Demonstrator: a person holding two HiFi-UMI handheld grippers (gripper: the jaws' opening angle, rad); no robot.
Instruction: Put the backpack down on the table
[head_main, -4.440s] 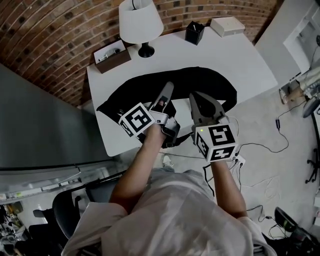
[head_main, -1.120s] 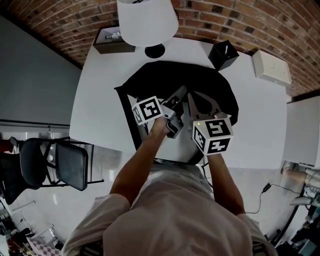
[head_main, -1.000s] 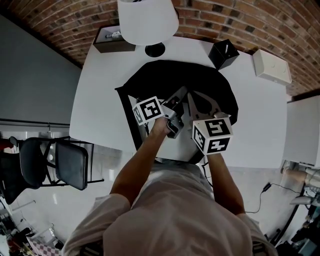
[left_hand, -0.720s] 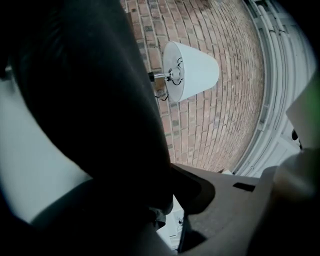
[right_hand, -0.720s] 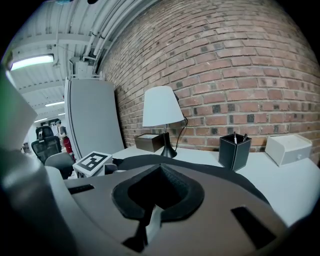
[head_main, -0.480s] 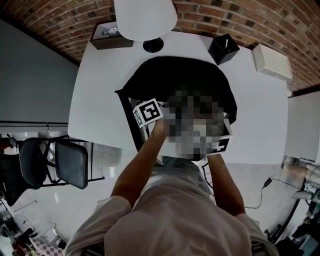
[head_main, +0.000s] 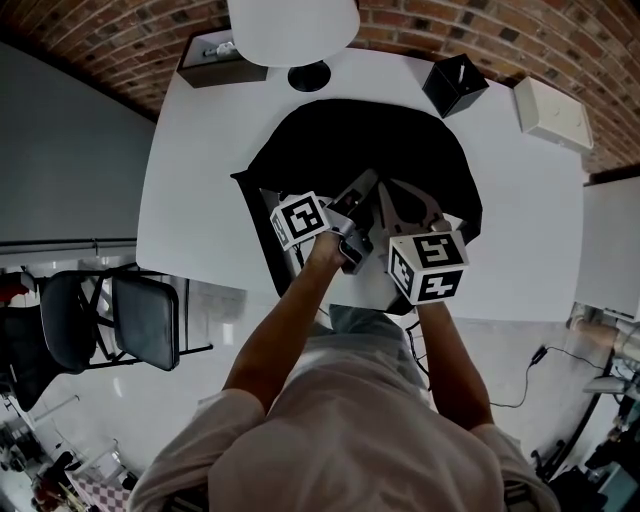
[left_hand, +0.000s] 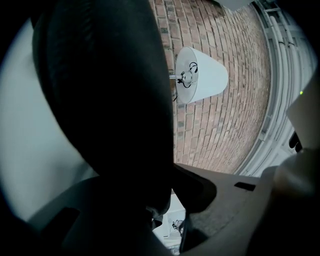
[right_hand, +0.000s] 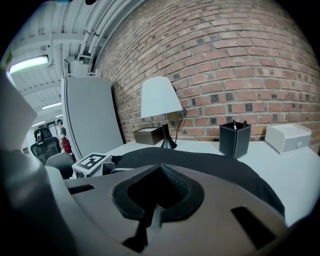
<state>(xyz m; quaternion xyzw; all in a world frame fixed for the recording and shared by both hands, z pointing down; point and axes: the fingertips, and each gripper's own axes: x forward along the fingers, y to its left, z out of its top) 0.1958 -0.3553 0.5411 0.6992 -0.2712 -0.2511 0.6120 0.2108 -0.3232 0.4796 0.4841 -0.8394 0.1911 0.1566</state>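
Observation:
The black backpack (head_main: 370, 150) lies on the white table (head_main: 200, 150), near its front edge. Both grippers sit over its near side. My left gripper (head_main: 367, 180) points level. In the left gripper view the backpack (left_hand: 100, 90) fills the left and middle. The left gripper (left_hand: 170, 200) has its jaws opening, with black fabric against one jaw and a lit gap beside it. My right gripper (head_main: 383, 190) tilts down over the backpack (right_hand: 210, 165). The right gripper (right_hand: 160, 167) is shut, and I cannot see whether fabric is pinched in it.
A white lamp (head_main: 293, 25) and a brown box (head_main: 210, 62) stand at the table's far edge by the brick wall. A black pen holder (head_main: 455, 85) and a white box (head_main: 550, 110) stand at the far right. A black chair (head_main: 140, 320) is on the floor at left.
Both grippers have sunk slightly over the backpack's near side. The backpack lies much as before, and the head view has shifted a little.

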